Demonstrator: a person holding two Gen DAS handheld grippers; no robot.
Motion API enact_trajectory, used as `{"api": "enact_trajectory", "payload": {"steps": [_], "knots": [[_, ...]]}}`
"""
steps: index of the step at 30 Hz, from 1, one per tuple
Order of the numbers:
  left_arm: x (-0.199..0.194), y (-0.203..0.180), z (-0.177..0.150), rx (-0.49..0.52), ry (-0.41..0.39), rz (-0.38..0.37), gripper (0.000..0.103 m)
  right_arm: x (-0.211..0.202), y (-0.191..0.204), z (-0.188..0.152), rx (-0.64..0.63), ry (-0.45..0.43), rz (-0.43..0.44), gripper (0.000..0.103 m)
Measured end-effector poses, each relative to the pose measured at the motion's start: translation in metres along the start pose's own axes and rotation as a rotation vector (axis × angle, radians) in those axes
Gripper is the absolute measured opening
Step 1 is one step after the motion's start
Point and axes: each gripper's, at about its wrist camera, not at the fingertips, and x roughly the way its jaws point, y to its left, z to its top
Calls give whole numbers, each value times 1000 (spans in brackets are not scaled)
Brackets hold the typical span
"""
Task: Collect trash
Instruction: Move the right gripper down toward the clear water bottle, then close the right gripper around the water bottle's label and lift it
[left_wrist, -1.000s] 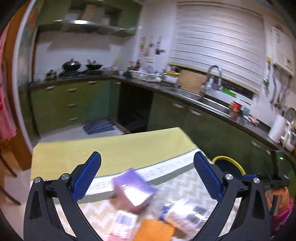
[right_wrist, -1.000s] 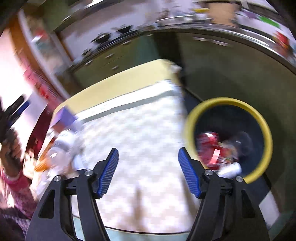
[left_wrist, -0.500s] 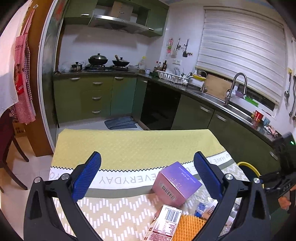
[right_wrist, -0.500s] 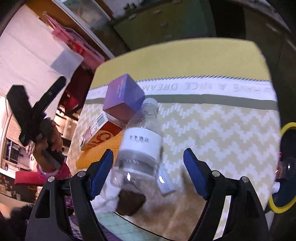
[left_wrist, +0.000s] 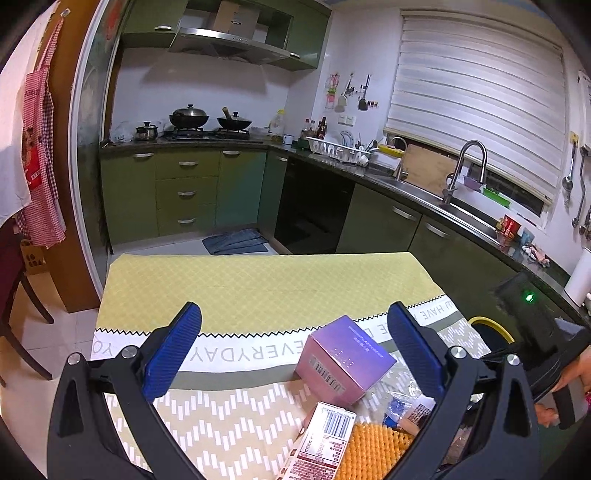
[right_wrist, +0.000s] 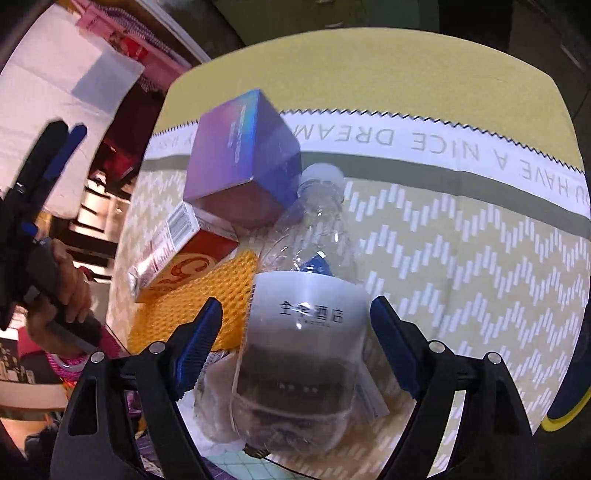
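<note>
1. Right tongs (right_wrist: 295, 343) point steeply down with jaws opening, straddling a clear plastic bottle (right_wrist: 303, 314) low in the frame's centre — pads not yet pressing it.
2. Left tongs (left_wrist: 295, 354) hang wide open and hold nothing, above the purple box (left_wrist: 345, 360) at lower right of their frame.
3. Likely step: grasp the bottle. Centre both pads on the white label band, where the wall looks stiffest, before closing.
4. Close gently — thin plastic may buckle or slip out.
5. Lift clear of the orange mesh (right_wrist: 207, 295) and carton (right_wrist: 177, 251), then carry it to the yellow-rimmed bin (right_wrist: 569, 413) at the lower right edge, off the tabletop (right_wrist: 461, 258).
</note>
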Motion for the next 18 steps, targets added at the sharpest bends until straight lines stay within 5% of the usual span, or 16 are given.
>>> {"api": "enact_trajectory", "payload": {"steps": [7, 18], "knots": [[3, -9, -3, 16, 11, -12, 96, 14, 9, 2, -33, 15, -66, 75], [4, -15, -6, 20, 18, -18, 96, 8, 1, -3, -20, 1, -49, 67]]}}
